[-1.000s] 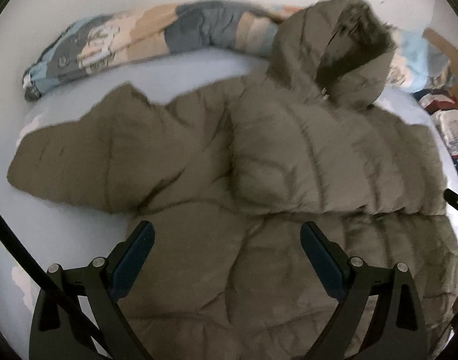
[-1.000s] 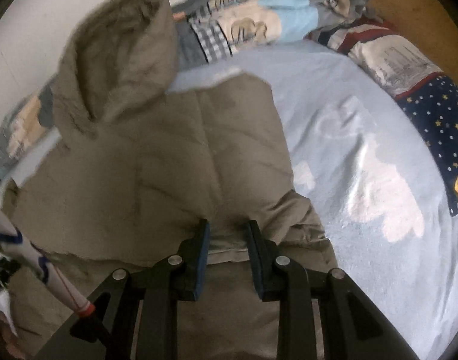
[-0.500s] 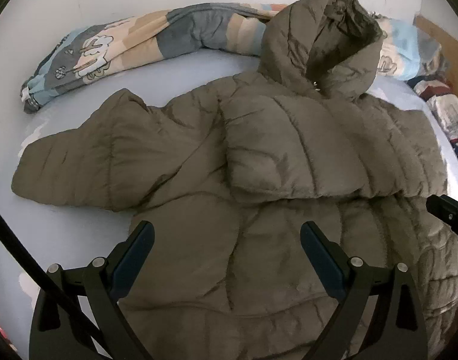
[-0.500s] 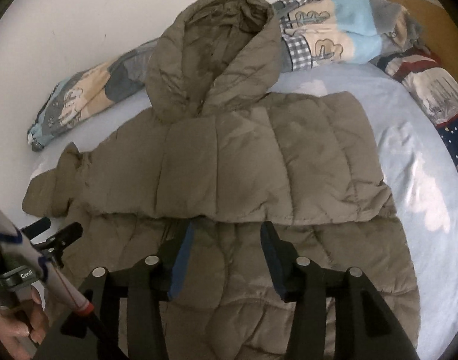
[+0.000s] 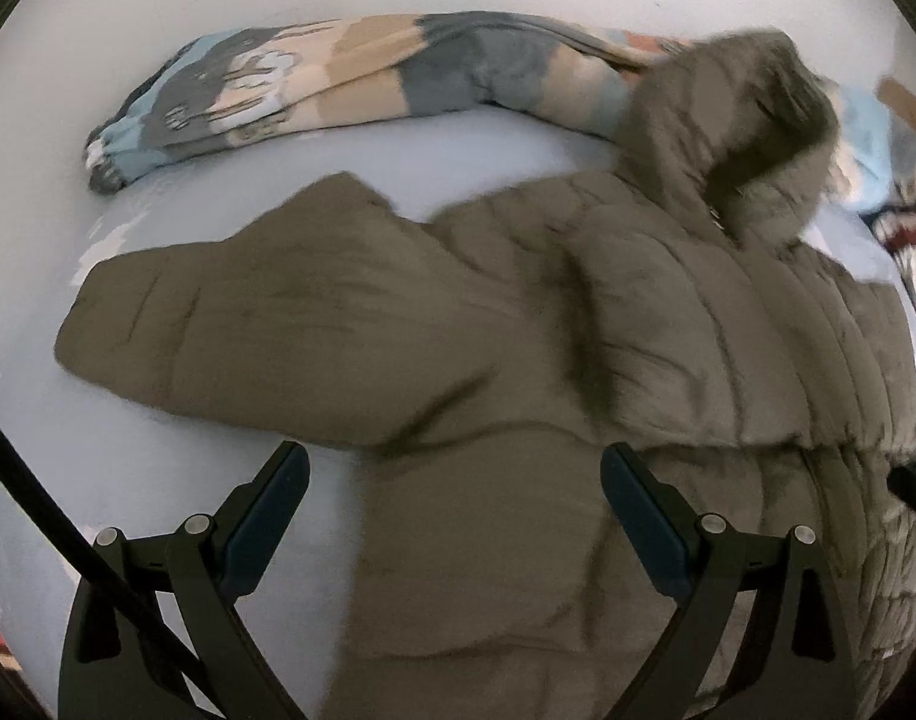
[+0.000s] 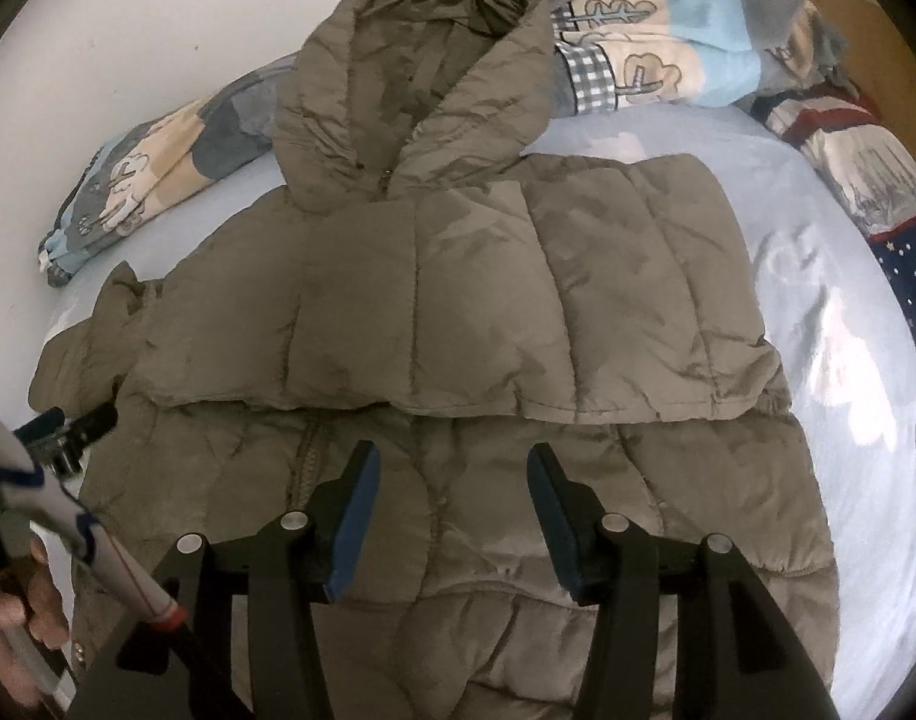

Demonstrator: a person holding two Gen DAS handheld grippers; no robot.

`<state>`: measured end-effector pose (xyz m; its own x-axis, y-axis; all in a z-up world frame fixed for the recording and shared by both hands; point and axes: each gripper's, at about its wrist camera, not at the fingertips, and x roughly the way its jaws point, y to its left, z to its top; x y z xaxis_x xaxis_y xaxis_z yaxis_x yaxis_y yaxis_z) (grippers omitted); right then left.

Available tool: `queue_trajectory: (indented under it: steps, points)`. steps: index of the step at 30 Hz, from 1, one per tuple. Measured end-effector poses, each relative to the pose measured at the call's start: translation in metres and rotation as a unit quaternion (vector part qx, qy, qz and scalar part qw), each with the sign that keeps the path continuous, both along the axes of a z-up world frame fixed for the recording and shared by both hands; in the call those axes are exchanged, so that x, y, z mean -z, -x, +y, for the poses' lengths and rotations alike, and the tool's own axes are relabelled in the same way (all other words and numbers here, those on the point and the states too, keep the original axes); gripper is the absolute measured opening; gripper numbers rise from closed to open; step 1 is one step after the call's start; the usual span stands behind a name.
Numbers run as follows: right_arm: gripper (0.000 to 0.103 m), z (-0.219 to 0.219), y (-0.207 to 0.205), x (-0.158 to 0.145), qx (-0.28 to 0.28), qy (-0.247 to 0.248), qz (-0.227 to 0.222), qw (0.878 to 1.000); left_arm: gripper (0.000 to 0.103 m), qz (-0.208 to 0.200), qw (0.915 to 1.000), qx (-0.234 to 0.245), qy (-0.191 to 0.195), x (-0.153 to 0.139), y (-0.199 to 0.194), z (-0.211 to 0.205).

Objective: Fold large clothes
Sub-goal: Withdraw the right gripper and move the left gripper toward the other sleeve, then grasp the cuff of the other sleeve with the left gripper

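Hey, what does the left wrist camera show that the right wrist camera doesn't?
Left only: the jacket's sleeve spread out flat on the sheet.
Right only: the starry pillow, the whole folded-over sleeve across the chest, and the left gripper at the edge.
Both: the hooded jacket, the patterned blanket, and open jaws with nothing held.

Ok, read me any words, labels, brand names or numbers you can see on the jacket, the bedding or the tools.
No text can be read in either view.
Olive puffer jacket: no label or logo shows.
Rolled blanket: cartoon trees and checks only, no words.
Pillow: a printed picture and stars, too small to tell any lettering.
Left claw and right claw: no markings.
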<state>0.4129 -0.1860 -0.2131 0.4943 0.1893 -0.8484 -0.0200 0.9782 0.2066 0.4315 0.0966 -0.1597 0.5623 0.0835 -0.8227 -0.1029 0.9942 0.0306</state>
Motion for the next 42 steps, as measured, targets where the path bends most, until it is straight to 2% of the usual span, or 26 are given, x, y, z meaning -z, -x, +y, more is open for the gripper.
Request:
queue_trajectory:
  steps: [7, 15, 23, 29, 33, 37, 40, 42]
  points:
    - [0.057, 0.007, 0.002, -0.006, -0.009, -0.001, -0.005, 1.000, 0.097, -0.005, 0.9962, -0.080, 0.034, -0.007, 0.001, 0.078]
    - [0.058, 0.019, 0.006, -0.017, -0.020, -0.003, -0.017, 1.000, 0.097, -0.016, 0.9898, -0.136, 0.039, -0.013, 0.020, 0.149]
    - [0.062, 0.026, 0.011, -0.026, -0.029, -0.002, -0.028, 0.999, 0.097, -0.019, 0.9800, -0.185, 0.069, -0.009, 0.031, 0.201]
    - [0.062, 0.036, 0.012, -0.034, -0.040, -0.006, -0.038, 0.998, 0.097, -0.018, 0.9760, -0.204, 0.073, -0.006, 0.032, 0.226]
    - [0.065, 0.056, 0.016, -0.045, -0.075, 0.004, -0.066, 0.995, 0.097, -0.019, 0.9675, -0.232, 0.098, -0.004, 0.031, 0.258]
    - [0.066, 0.068, 0.019, -0.043, -0.094, 0.002, -0.065, 0.993, 0.097, -0.021, 0.9589, -0.255, 0.122, -0.003, 0.026, 0.293]
    - [0.066, 0.074, 0.021, -0.041, -0.097, 0.012, -0.067, 0.993, 0.097, -0.032, 0.9425, -0.283, 0.174, -0.002, 0.025, 0.328]
    - [0.066, 0.078, 0.023, -0.041, -0.103, 0.006, -0.069, 0.992, 0.088, -0.041, 0.9326, -0.298, 0.199, 0.000, 0.025, 0.346]
